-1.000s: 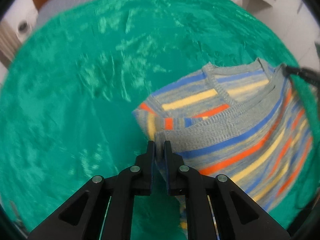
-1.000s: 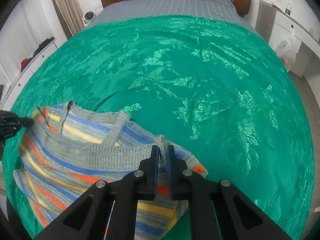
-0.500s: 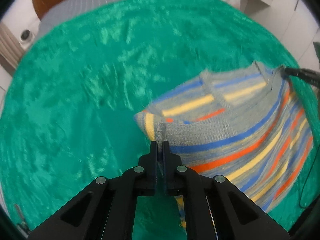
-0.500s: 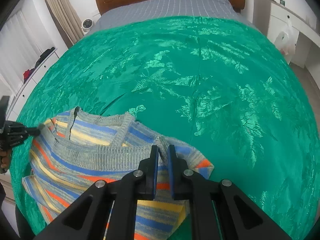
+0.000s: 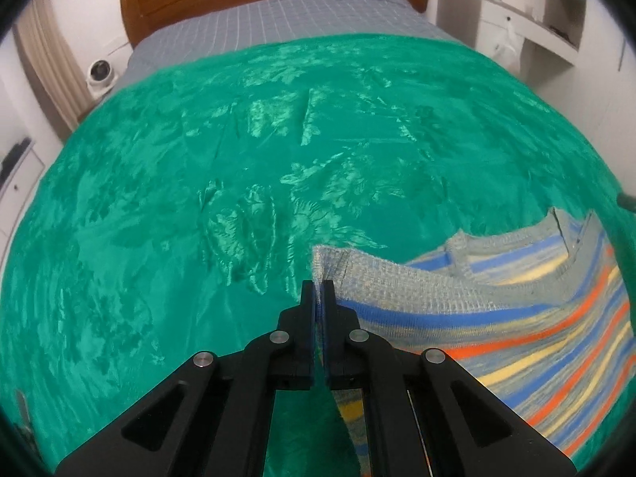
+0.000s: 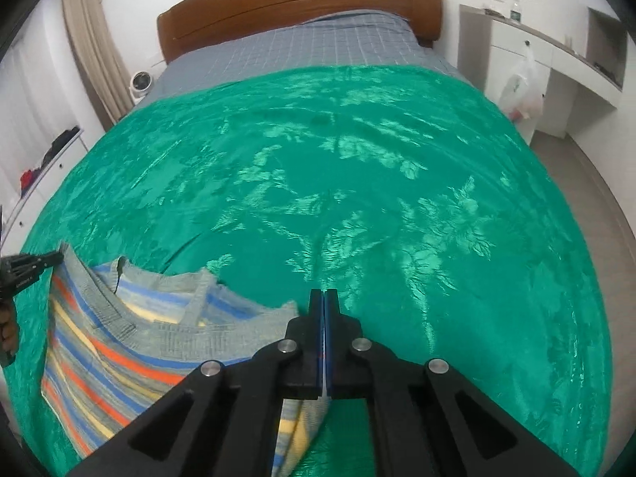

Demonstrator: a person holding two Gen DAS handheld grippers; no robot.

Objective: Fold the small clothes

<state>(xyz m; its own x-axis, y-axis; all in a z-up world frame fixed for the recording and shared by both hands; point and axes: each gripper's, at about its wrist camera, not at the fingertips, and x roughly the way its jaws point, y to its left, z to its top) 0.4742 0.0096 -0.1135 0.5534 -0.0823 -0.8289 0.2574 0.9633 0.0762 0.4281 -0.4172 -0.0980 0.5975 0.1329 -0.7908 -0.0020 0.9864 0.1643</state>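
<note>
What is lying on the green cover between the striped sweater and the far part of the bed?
Nothing visible. Both grippers, left and right, grip the striped sweater, and the green cover beyond it shows only wrinkles.

Coarse knit sweater (image 5: pixel 497 318), glossy, seemingly satin green bedspread (image 5: pixel 198 198), polished wood headboard (image 6: pixel 298 12).

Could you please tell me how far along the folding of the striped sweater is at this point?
Early to midway, as far as I can judge. Done: the striped sweater is picked up, the left tongs and right tongs each shut on its grey ribbed edge. In hand: it hangs stretched between them above the green bedspread. Left: no finished fold shows; it must be laid down, folded and released.
</note>
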